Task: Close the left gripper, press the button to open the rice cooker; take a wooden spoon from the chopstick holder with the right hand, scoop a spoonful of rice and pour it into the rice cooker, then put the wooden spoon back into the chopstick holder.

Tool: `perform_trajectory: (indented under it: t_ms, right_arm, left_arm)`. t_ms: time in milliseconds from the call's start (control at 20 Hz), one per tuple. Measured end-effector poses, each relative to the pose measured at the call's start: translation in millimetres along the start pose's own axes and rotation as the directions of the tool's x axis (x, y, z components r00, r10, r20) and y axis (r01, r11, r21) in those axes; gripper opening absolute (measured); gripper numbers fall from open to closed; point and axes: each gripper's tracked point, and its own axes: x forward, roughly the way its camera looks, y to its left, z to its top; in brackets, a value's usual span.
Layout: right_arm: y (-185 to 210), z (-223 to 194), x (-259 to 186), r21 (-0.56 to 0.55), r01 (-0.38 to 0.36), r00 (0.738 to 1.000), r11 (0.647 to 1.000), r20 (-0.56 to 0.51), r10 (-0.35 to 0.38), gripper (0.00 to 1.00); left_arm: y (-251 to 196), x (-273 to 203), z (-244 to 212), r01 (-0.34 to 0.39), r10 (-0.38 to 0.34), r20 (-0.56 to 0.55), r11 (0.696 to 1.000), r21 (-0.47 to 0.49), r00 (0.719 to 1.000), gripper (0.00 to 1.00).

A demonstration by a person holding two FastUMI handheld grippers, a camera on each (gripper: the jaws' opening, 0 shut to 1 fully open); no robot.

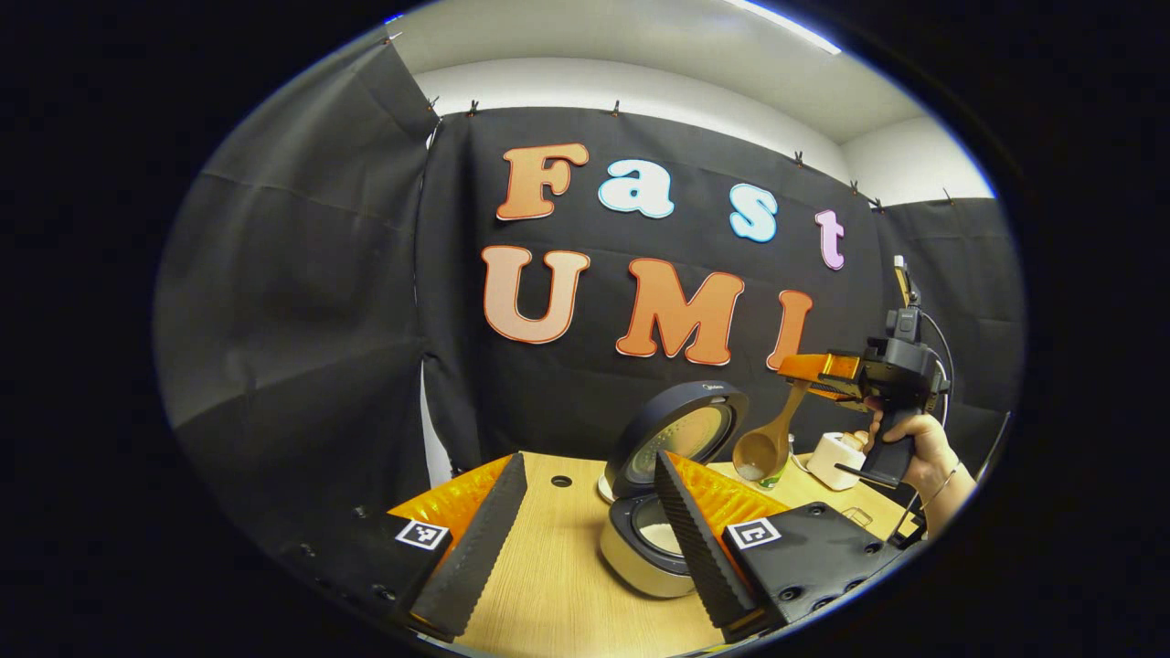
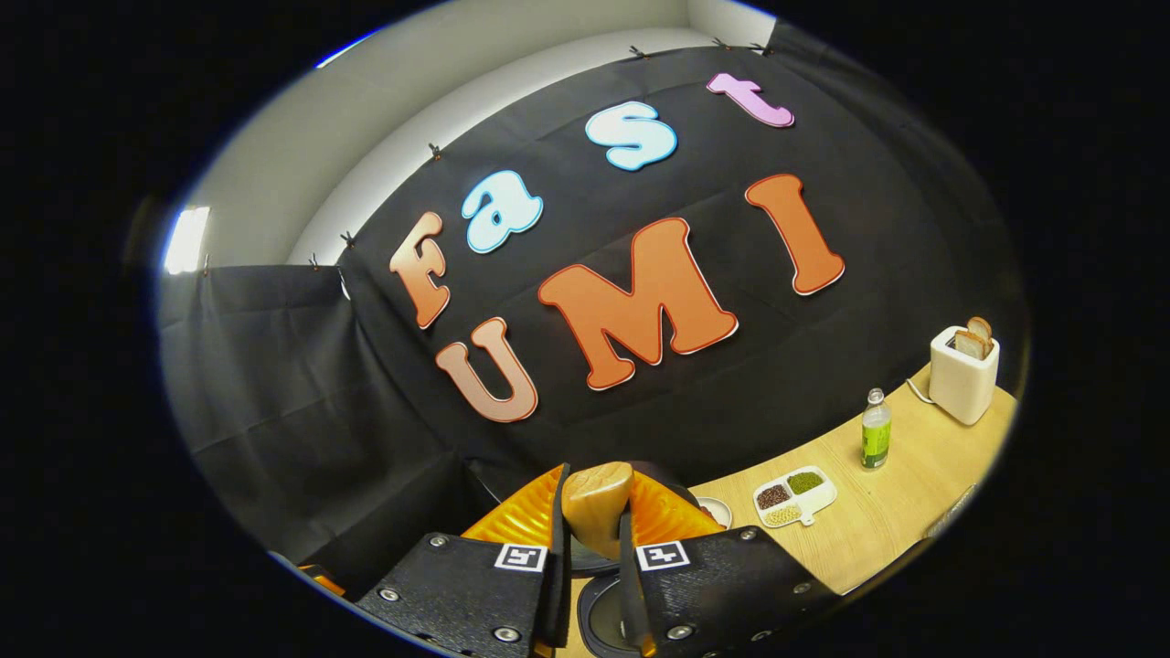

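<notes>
The rice cooker (image 1: 640, 548) stands open on the wooden table (image 1: 548, 585), its round lid (image 1: 681, 431) tilted up and pale rice showing inside the pot. My left gripper (image 1: 585, 548) hangs open just in front of it, the right finger overlapping the pot. Farther right, a hand holds my right gripper (image 1: 823, 370), shut on the handle of the wooden spoon (image 1: 766, 443). The spoon hangs bowl-down beside the lid with something whitish in it. In the right gripper view the spoon handle (image 2: 599, 507) sits pinched between the fingers of the right gripper (image 2: 592, 548), above the cooker (image 2: 599, 621).
A white toaster (image 2: 962, 375) with bread slices stands at the table's far right, a green bottle (image 2: 876, 429) next to it. A white divided dish (image 2: 793, 496) of beans and grains lies nearer the cooker. The table has a small round hole (image 1: 561, 481).
</notes>
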Motion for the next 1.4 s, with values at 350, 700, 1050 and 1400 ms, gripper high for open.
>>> perform_trajectory:
  t_ms: [350, 700, 1050, 1400]
  right_arm:
    - [1, -15, 6, -0.068, 0.001, 1.0, 0.998, -0.028, -0.003, 0.22]
    - [0, -31, 12, -0.26, 0.007, 1.0, 0.966, -0.028, -0.014, 0.22]
    - [4, -53, 16, -0.302, -0.016, 0.998, 0.953, -0.059, -0.002, 0.22]
    - [-29, -35, 2, -0.236, 0.034, 0.998, 0.971, -0.045, -0.046, 0.22]
  left_arm:
    - [2, 3, -7, -0.004, 0.004, -0.018, 1.0, -0.002, 1.0, 0.93]
    - [3, 4, -10, -0.005, 0.005, -0.025, 1.0, -0.001, 1.0, 0.93]
    - [2, 5, -18, -0.013, 0.013, -0.042, 1.0, -0.002, 0.999, 0.93]
    - [-8, 12, -18, -0.001, 0.001, -0.051, 1.0, -0.013, 0.999, 0.94]
